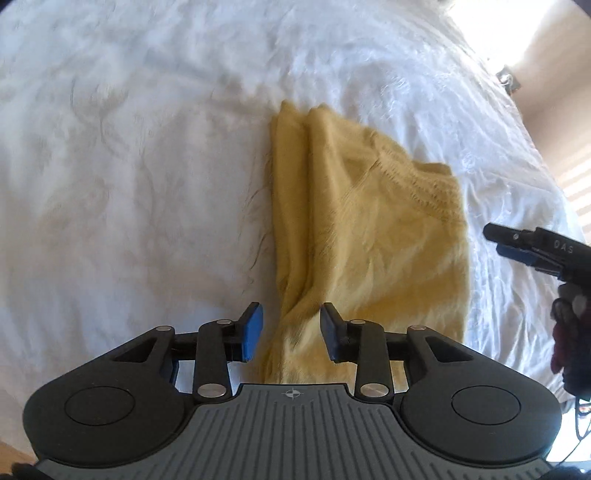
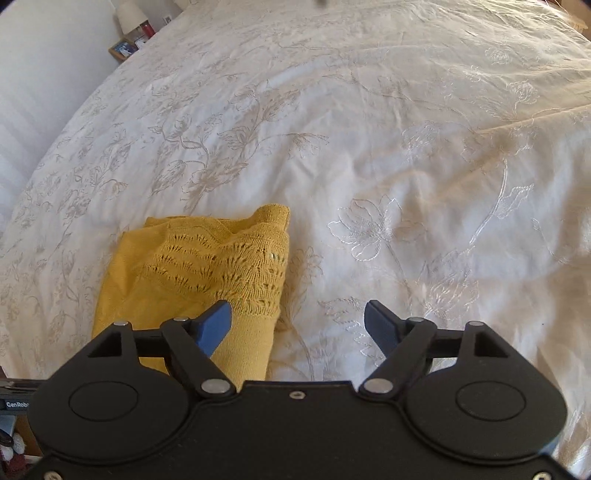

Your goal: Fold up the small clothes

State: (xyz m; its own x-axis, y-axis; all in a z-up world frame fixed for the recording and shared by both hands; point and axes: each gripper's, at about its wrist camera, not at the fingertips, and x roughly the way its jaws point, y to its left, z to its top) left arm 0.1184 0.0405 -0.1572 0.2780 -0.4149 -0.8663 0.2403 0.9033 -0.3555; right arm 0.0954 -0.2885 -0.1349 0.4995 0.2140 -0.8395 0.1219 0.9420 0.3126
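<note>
Yellow top (image 1: 369,236): lies folded in a long shape on the white bed cover (image 1: 129,166).
Left gripper (image 1: 291,332): fingers spread apart over the top's near end, holding nothing.
Right gripper (image 2: 298,328): fingers spread wide, empty, by the lacy edge.

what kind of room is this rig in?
Most likely a bedroom. The yellow knit garment lies on a wide bed covered by a white floral-embroidered bedspread; at the far edge stands a bedside table with a lamp and small items.
</note>
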